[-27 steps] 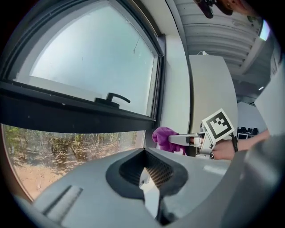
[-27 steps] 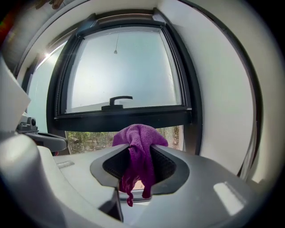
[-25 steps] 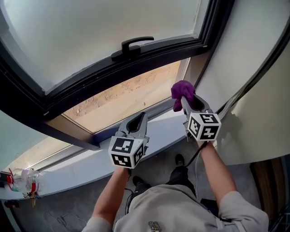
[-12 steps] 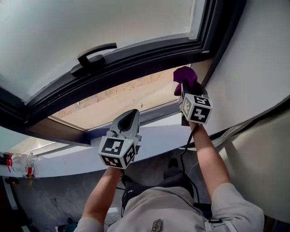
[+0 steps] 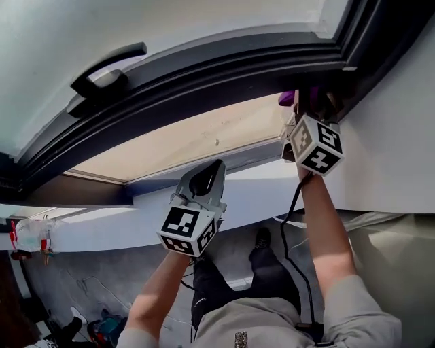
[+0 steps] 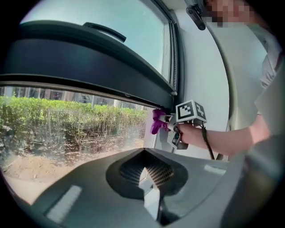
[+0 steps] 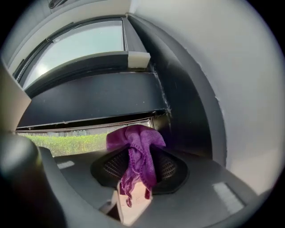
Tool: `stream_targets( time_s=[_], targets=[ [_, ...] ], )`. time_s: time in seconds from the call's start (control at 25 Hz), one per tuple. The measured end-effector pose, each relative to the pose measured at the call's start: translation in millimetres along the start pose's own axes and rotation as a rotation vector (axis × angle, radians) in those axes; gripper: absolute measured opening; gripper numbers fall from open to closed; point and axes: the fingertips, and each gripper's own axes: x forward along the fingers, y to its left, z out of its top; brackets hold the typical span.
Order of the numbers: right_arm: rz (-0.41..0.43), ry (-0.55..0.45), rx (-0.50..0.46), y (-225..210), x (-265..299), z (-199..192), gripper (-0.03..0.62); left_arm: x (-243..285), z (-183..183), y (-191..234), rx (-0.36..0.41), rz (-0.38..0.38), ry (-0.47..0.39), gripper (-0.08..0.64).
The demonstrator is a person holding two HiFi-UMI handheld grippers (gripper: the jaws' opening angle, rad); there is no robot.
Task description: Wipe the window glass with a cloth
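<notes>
Right, nearest in, the left tool (image 5: 213, 171) hangs low at about 6 o'clock in the head view, jaws pressed together with nothing between them, idle and well apart from the window. Up at 2 o'clock the right tool (image 5: 306, 112) is raised, jaws clamped on the purple cloth (image 7: 138, 153): a bunched wad stands proud of the tips and a tail hangs down. That wad sits right at the corner of the dark sash frame (image 5: 224, 75); whether it touches, I cannot tell. The window glass (image 5: 204, 20) lies beyond, toward 12 o'clock, with the handle (image 5: 107, 68) at 10 o'clock. To wipe well, I'd say carry the wad past the frame onto the pane and lead with cloth, not the hard tips. Press lightly and flat, sweep in overlapping passes from the 1 o'clock corner, and grip firmly so the tail doesn't slip out.
</notes>
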Motion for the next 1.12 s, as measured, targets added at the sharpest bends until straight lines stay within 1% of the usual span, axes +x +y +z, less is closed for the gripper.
stream_targets(
  time_s=[0.24, 0.36, 0.52, 0.68, 0.8, 0.96, 1.12],
  targets=[
    [-0.036, 0.000, -0.032, -6.3, 9.4, -34.3, 0.155, 5.7, -60.4, 25.1, -0.039, -0.021, 0.046, 0.000],
    [-0.048, 0.013, -0.048, -15.8, 12.4, -66.7, 0.153, 14.1, -86.3, 42.2, -0.063, -0.011, 0.047, 0.000],
    [-0.065, 0.084, -0.060, -29.5, 19.2, -138.9, 0.153, 16.5, -122.1, 66.5, -0.082, 0.011, 0.043, 0.000],
    [-0.105, 0.132, -0.067, -48.9, 14.0, -212.5, 0.153, 22.7, -166.3, 74.3, -0.094, 0.007, 0.056, 0.000],
    [-0.112, 0.144, -0.078, -59.5, 23.9, -260.6, 0.153, 35.8, -192.6, 85.4, -0.081, 0.013, 0.040, 0.000],
    [-0.123, 0.178, -0.087, -71.4, 29.7, -322.1, 0.153, 46.0, -226.2, 94.9, -0.095, 0.020, 0.039, 0.000],
    [-0.158, 0.245, -0.081, -85.0, 29.0, -383.8, 0.153, 55.8, -254.2, 95.6, -0.105, 0.003, 0.055, 0.000]
  ],
)
